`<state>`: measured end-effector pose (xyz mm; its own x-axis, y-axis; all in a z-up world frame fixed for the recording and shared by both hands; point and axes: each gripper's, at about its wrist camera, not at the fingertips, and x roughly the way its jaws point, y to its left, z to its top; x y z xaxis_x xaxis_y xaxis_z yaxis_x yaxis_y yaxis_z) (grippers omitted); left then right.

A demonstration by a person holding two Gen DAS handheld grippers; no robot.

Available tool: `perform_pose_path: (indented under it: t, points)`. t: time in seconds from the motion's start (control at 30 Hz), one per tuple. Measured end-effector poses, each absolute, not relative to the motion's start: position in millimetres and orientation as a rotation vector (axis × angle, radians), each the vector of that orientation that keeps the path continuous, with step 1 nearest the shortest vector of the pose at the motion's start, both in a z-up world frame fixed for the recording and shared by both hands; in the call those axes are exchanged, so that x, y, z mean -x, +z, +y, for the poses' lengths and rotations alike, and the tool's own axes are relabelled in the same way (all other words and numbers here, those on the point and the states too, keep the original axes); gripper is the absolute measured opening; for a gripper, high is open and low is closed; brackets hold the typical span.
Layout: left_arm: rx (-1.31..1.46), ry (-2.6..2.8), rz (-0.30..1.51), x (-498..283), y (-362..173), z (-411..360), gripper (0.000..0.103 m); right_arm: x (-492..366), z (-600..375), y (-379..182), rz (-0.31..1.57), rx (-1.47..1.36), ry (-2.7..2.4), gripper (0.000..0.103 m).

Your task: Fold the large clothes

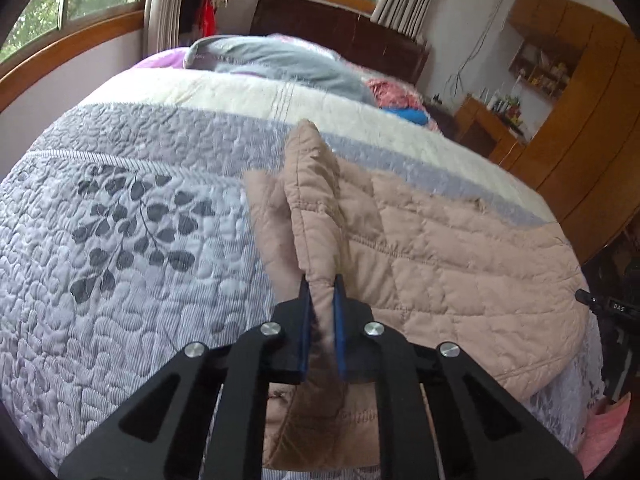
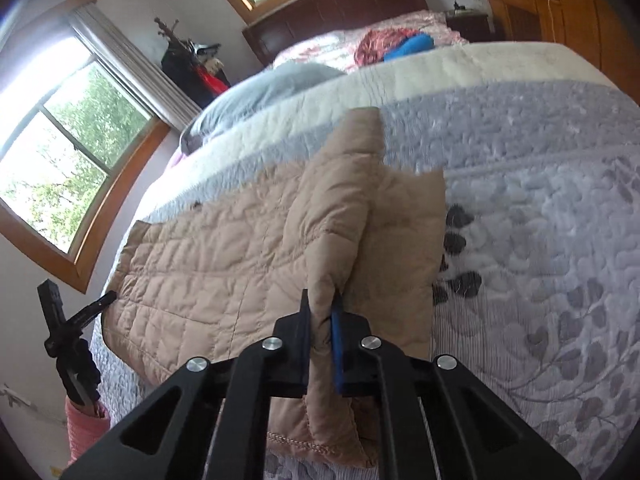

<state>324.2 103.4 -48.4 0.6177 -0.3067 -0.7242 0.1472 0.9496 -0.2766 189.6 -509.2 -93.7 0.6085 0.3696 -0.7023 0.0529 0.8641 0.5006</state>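
A tan quilted jacket (image 1: 460,264) lies spread on a bed's grey-lilac quilt (image 1: 132,240). My left gripper (image 1: 322,284) is shut on a raised fold of the jacket's edge, which stands up between the blue pads. In the right wrist view the same jacket (image 2: 208,264) lies to the left on the quilt (image 2: 540,220). My right gripper (image 2: 320,300) is shut on another raised fold of the jacket, held a little above the bed.
A grey pillow (image 1: 280,60) and red and blue clothes (image 1: 396,96) lie at the bed's far end by a dark headboard (image 1: 340,28). Wooden cabinets (image 1: 580,128) stand right. A black tripod stand (image 2: 68,332) stands by the bed's edge under the window (image 2: 64,152).
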Motion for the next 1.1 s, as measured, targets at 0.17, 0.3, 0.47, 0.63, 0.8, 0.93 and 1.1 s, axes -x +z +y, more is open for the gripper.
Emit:
perform_pose_path:
  t: [0.17,0.3,0.47,0.63,0.8,0.93,1.1]
  points:
    - [0.205,-0.237,0.925,-341,-65,101,0.008,-199,-514,-106,0.938,-0.531,0.169,0.008]
    - [0.224,-0.242,0.986,-353,-93,105,0.009,-206,-524,-136,0.988,-0.597,0.175,0.008]
    - [0.223,-0.257,0.991,-357,-108,107,0.01,-207,-530,-157,0.996,-0.658,0.204,0.009]
    - [0.166,-0.226,0.969,-353,-111,96,0.011,-206,-530,-168,0.986,-0.651,0.194,0.009]
    - [0.177,-0.198,0.982,-351,-101,100,0.012,-200,-526,-158,0.989,-0.617,0.152,0.015]
    - [0.199,-0.135,0.949,-333,-71,113,0.018,-173,-515,-121,0.951,-0.491,0.006,0.023]
    - [0.113,-0.12,0.868,-300,-29,79,0.016,-152,-473,-76,0.882,-0.397,0.029,0.023]
